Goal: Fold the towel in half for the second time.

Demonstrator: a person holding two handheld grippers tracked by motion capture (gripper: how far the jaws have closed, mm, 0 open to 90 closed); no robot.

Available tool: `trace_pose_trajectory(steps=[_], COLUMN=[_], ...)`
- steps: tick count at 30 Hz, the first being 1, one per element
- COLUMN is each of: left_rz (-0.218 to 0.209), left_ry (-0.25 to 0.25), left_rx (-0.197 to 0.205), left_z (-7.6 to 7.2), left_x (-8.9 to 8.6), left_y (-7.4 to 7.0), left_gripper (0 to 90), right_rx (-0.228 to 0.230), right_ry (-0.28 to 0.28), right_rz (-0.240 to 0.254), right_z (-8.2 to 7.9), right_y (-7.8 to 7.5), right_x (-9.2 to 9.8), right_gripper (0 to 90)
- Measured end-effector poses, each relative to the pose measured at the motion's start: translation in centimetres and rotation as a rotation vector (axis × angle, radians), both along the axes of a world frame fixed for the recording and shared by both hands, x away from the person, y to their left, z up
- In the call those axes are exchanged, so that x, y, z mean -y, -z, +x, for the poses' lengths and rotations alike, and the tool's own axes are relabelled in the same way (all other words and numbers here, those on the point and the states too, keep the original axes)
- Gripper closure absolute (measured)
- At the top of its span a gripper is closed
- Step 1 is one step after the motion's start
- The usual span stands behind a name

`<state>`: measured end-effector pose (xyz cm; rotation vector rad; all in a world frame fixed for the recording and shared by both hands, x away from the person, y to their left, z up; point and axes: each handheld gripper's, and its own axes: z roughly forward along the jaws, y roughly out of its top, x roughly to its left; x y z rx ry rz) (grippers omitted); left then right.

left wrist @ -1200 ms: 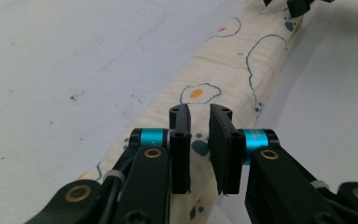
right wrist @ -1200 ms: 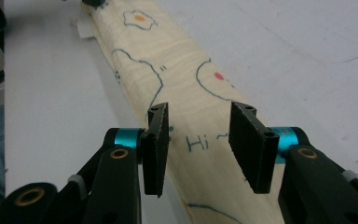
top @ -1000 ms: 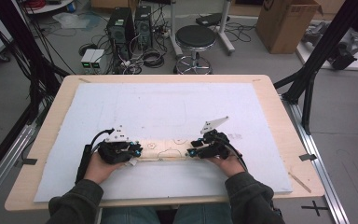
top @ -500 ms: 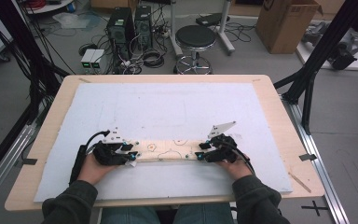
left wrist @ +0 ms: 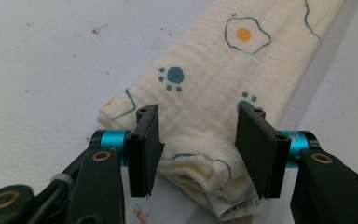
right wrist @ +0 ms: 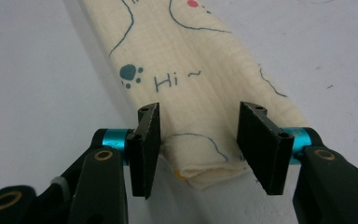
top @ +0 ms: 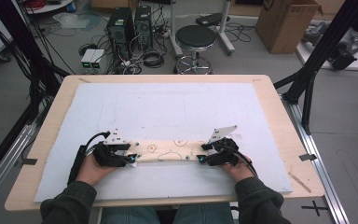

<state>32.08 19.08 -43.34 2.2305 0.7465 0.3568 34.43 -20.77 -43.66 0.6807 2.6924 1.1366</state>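
Note:
A cream cloth (top: 168, 150), folded into a long narrow strip with printed fried eggs and blue paw marks, lies flat on the white mat (top: 177, 107) near the front edge. My left gripper (top: 131, 158) is at its left end and my right gripper (top: 201, 158) at its right end. In the left gripper view the jaws (left wrist: 199, 114) stand apart around the cloth's folded end (left wrist: 205, 79), having just been opening. In the right gripper view the jaws (right wrist: 199, 112) straddle the other end (right wrist: 186, 60), also just opening. Neither pair of pads presses the cloth.
The mat covers most of a wooden table (top: 279, 121). Behind the table's far edge stand a stool (top: 195, 39), computer cases (top: 126, 23) with cables, and a cardboard box (top: 286, 23). Black frame legs (top: 307, 79) rise at the right.
Both hands have drawn slightly toward the near edge with the strip between them. The jaws of both grippers have spread apart at the cloth's ends.

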Motion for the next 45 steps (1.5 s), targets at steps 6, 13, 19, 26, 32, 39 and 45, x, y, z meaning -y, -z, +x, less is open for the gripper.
trace_pose_trajectory(steps=[6, 13, 19, 26, 32, 39, 45], left_rz=[0.007, 0.007, -0.049, -0.083, -0.013, -0.035, -0.152], left_ry=[0.001, -0.001, 0.007, -0.018, -0.008, -0.007, -0.033], left_rx=[0.012, 0.016, 0.039, 0.035, -0.022, -0.02, 0.011], left_z=[-0.1, -0.1, -0.4, -0.2, 0.4, 0.3, 0.2], left_x=[0.0, 0.1, -0.3, -1.3, -0.9, -1.1, -2.1], left_y=[0.1, 0.2, -0.8, -1.1, 0.1, -0.2, -1.9], left_gripper=[49.6, 49.4, 49.3, 49.1, 45.0, 44.4, 43.2], right_rx=[0.045, 0.042, 0.041, 0.028, 0.032, 0.022, 0.018], right_ry=[-0.01, -0.006, -0.015, 0.012, 0.003, 0.015, 0.06], right_rz=[-0.021, -0.005, 0.074, 0.099, 0.025, 0.045, 0.143], right_z=[-0.4, -0.4, 0.0, 0.8, 0.6, 0.6, 0.7], right_y=[0.2, 0.3, -0.3, -0.4, 0.2, 0.1, -1.5], right_x=[-0.2, -0.1, 0.5, 1.3, 0.8, 0.9, 2.0], right_gripper=[48.8, 48.2, 45.3, 44.3, 43.3, 41.1, 38.3])
